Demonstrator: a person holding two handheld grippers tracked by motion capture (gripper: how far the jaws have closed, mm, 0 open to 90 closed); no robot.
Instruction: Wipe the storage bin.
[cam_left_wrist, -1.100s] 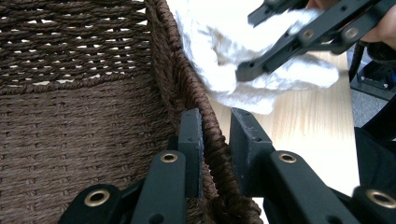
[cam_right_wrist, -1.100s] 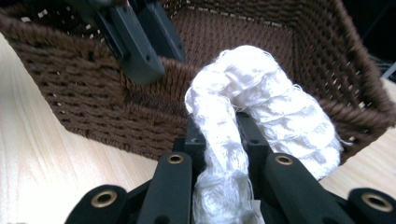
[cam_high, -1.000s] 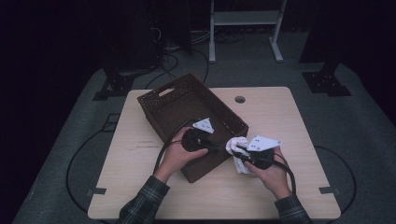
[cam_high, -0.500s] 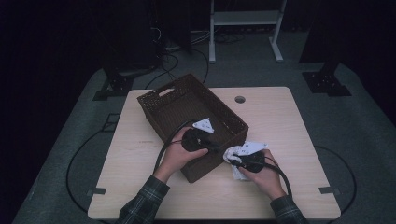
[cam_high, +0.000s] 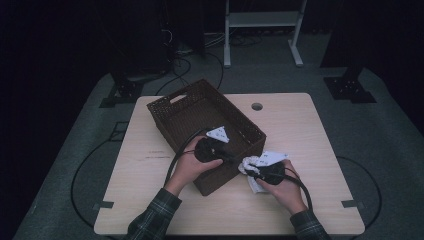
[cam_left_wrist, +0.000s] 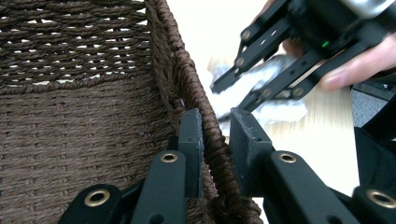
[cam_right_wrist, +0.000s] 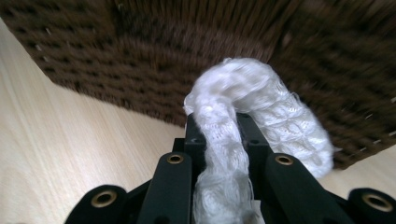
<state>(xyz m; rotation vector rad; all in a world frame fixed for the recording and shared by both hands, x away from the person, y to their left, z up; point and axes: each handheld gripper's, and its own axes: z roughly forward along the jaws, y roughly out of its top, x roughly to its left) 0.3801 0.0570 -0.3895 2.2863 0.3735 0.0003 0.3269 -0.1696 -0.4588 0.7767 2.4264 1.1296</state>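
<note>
A dark brown woven basket (cam_high: 200, 107) stands on the wooden table (cam_high: 300, 125). My left gripper (cam_left_wrist: 215, 135) is shut on the basket's near right rim (cam_left_wrist: 205, 121), one jaw inside the wall and one outside. My right gripper (cam_right_wrist: 219, 123) is shut on a white knitted cloth (cam_right_wrist: 252, 98), which arches up out of the jaws in front of the basket's outer wall (cam_right_wrist: 187, 42). In the high view the right gripper (cam_high: 248, 169) holds the cloth (cam_high: 247, 162) just beside the basket's near right corner, with more white cloth (cam_high: 256, 186) lying under the hand.
The basket looks empty inside. A round cable hole (cam_high: 257, 106) sits in the table behind the basket. Bare tabletop spreads to the left (cam_high: 145, 165) and right of the hands. A white frame (cam_high: 260, 20) stands on the floor beyond the table.
My right hand with the white cloth has shifted left, closer to the basket's near right corner. The left hand has stayed on the basket rim.
</note>
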